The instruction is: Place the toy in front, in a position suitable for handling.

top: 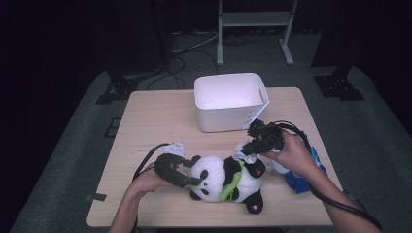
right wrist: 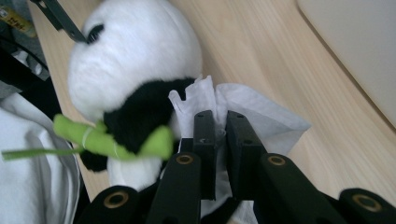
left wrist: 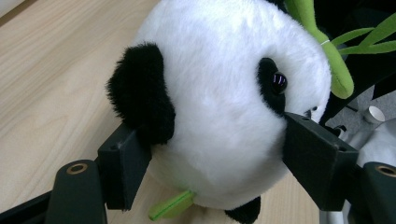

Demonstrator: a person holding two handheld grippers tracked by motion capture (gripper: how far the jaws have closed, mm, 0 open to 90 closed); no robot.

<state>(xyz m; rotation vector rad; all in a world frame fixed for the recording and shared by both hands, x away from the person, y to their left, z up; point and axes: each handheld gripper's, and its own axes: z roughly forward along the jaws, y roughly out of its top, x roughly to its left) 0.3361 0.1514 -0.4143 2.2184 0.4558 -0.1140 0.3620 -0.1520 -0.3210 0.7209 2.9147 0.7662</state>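
A plush panda (top: 226, 182) with a green bamboo sprig lies on the wooden table (top: 145, 126). My left gripper (top: 193, 179) is shut on the panda's head (left wrist: 219, 102), one jaw beside the black ear and the other by the eye. My right gripper (top: 247, 148) hovers over the panda's upper body and is shut on a white tissue (right wrist: 219, 105). In the right gripper view, the tissue rests against the panda's black shoulder (right wrist: 140, 114), next to the bamboo sprig (right wrist: 112, 140).
An empty white bin (top: 231, 99) stands at the back middle of the table. A blue pack of wipes (top: 301, 179) lies under my right forearm at the table's right edge. A metal stand (top: 255, 29) and cables sit on the floor beyond.
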